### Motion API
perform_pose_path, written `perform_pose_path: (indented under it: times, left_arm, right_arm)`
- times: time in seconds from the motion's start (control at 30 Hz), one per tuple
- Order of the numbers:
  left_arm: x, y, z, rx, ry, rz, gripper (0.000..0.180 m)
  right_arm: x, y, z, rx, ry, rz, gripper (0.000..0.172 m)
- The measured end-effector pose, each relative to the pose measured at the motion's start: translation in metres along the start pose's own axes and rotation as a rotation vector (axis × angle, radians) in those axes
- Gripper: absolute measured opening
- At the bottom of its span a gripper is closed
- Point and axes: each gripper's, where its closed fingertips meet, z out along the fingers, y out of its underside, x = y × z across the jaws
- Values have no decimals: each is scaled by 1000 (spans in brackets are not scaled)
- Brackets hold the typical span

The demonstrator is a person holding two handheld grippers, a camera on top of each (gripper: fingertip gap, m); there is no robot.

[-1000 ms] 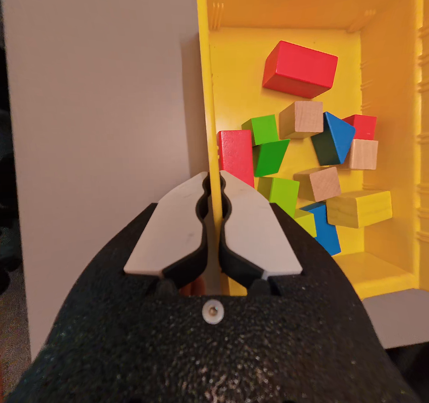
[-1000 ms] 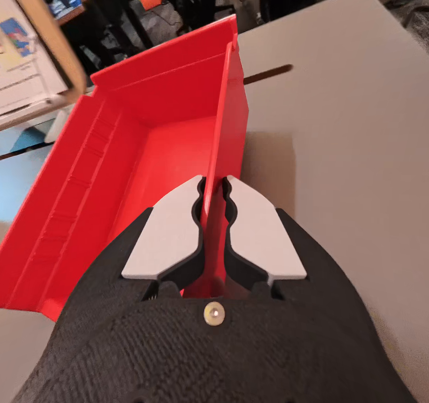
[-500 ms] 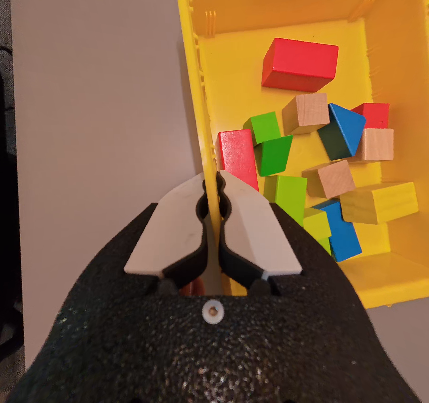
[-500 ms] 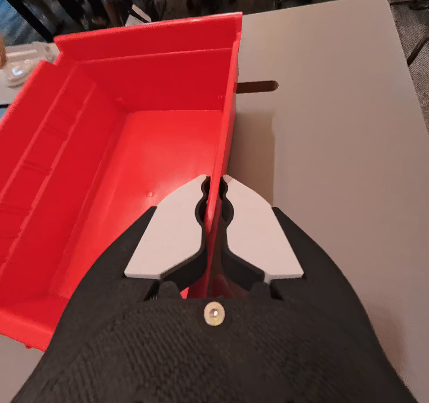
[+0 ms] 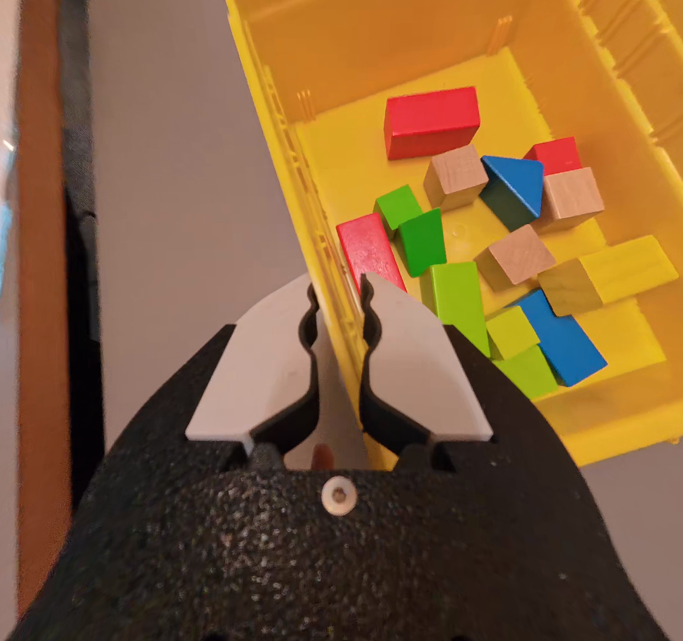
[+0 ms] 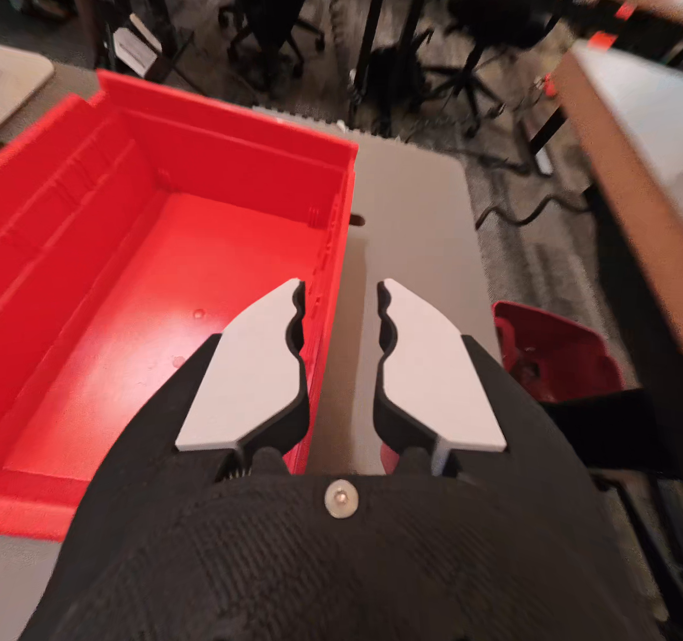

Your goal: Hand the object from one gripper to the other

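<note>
Tongs (image 5: 338,287) astride unlabelled yellow bin (image 5: 369,32)

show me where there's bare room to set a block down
The red bin floor is bare throughout. In the yellow bin, only the far strip beyond the red block is free; nearer, blocks crowd it.

Wooden blocks (image 5: 491,253) heaped in a yellow bin (image 5: 369,32) on a grey table

They lie loose on the bin floor; a long red block (image 5: 430,120) sits apart at the far end; another red block (image 5: 369,253) lies along the left wall; green blocks (image 5: 421,239), plain cubes (image 5: 456,176), a blue wedge (image 5: 515,187) and a yellow bar (image 5: 610,272) crowd together, some seemingly overlapping; an empty red bin (image 6: 184,253) stands on the same grey surface.
</note>
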Motion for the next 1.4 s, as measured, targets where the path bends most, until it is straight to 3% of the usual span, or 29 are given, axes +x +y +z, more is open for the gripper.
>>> perform_pose_path:
  times: [0.1, 0.2, 0.27, 0.33, 0.47, 0.67, 0.8, 0.9, 1.07, 1.23, 1.4]
  left_arm:
    - [-5, -14, -23, 86, -59, 87, 23]
    - [-1, -31, -52, 168, -103, 186, 26]
    - [23, -42, -66, 225, -13, 269, 33]
    - [67, -44, -75, 250, 196, 371, 63]
    - [115, -39, -75, 211, 347, 571, 66]
    - [152, -20, -49, -7, 468, 825, 66]
    - [159, 3, -29, -251, 502, 962, 67]
    - [156, 8, -7, -352, 437, 1071, 66]
    - [158, 15, 18, -453, 402, 1163, 53]
    - [154, 24, 34, -542, 372, 1198, 51]
    - [168, 26, 40, -476, 452, 1156, 42]
  right_arm:
    - [-15, -32, -44, 133, 9, -15, 55]
    - [-65, -49, -86, 233, -146, 20, 64]
    - [-109, -51, -110, 271, -298, 60, 70]
    - [-154, -47, -131, 302, -454, 104, 75]
    - [-239, -36, -164, 338, -736, 188, 88]
    - [-308, -18, -172, 277, -825, 72, 100]
    - [-325, -14, -178, 250, -834, -21, 103]
    - [-323, -13, -181, 254, -828, -52, 103]
    - [-308, -11, -176, 249, -796, -28, 102]
    - [-304, -9, -177, 248, -810, -34, 102]
    - [-307, -5, -174, 238, -825, -46, 102]
